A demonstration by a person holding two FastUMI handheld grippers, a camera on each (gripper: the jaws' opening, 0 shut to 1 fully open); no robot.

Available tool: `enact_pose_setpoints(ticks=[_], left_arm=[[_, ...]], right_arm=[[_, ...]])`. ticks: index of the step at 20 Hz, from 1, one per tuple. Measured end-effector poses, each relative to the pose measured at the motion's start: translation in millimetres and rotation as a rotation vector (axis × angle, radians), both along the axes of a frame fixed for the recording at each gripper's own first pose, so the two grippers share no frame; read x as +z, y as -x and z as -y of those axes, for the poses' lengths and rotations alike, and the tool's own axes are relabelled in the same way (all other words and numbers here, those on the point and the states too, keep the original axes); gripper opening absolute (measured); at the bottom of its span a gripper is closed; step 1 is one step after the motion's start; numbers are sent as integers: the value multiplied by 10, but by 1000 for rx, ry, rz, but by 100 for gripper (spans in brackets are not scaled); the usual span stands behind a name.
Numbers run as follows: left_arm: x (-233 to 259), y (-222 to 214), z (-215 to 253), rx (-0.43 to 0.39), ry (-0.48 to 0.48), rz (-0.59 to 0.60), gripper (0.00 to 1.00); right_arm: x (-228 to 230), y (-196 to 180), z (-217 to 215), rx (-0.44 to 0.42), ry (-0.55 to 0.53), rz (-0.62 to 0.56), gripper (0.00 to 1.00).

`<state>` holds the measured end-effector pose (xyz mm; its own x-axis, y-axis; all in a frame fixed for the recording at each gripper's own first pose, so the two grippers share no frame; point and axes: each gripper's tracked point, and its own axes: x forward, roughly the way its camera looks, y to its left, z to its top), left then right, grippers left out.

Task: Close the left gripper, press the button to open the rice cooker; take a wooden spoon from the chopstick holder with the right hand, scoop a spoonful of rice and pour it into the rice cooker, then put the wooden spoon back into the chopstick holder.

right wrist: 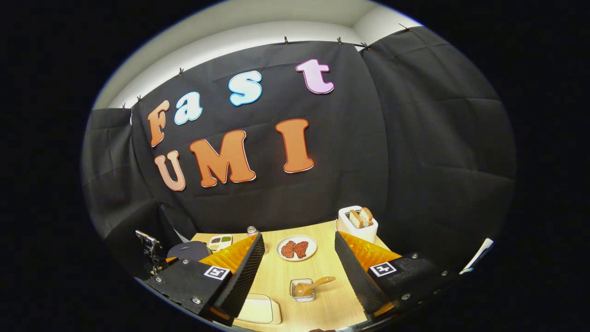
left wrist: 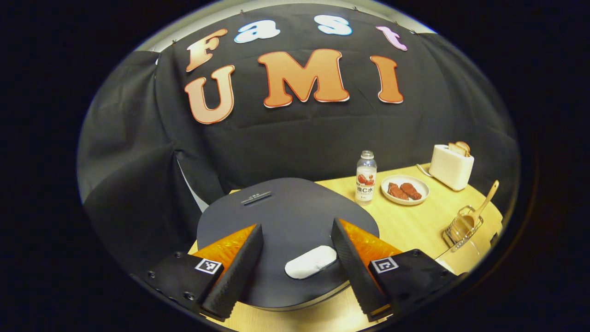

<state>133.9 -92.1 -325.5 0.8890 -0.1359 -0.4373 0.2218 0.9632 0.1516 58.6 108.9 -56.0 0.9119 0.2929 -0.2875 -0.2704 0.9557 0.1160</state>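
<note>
Left tongs [left wrist: 297,251] spread wide over rice cooker [left wrist: 286,216] button [left wrist: 310,262]

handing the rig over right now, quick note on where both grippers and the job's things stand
Left gripper: open, above the rice cooker lid, fingers either side of the white button; not closed or pressed.
Right gripper: open, empty, facing the table.
Wooden spoon sits in the chopstick holder.
Done: nothing; lid shut.
Left: close left gripper, press button, take spoon, scoop rice, pour into cooker, return spoon.
</note>
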Motion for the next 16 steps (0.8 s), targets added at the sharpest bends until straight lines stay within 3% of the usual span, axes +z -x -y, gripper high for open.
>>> enact_pose_setpoints(ticks=[4, 6, 9, 16], left_arm=[[85, -23, -85, 26, 3, -46, 100], [343, -10, -136, 55, 89, -46, 100], [995, -74, -294, 82, 178, 11, 100], [2838, 40, -731, 60, 184, 228, 99]], right_arm=[[129, -3, 22, -9, 7, 36, 95], [205, -12, 14, -4, 9, 55, 95], [282, -18, 28, -2, 14, 79, 95], [429, -17, 12, 4, 13, 118, 95]])
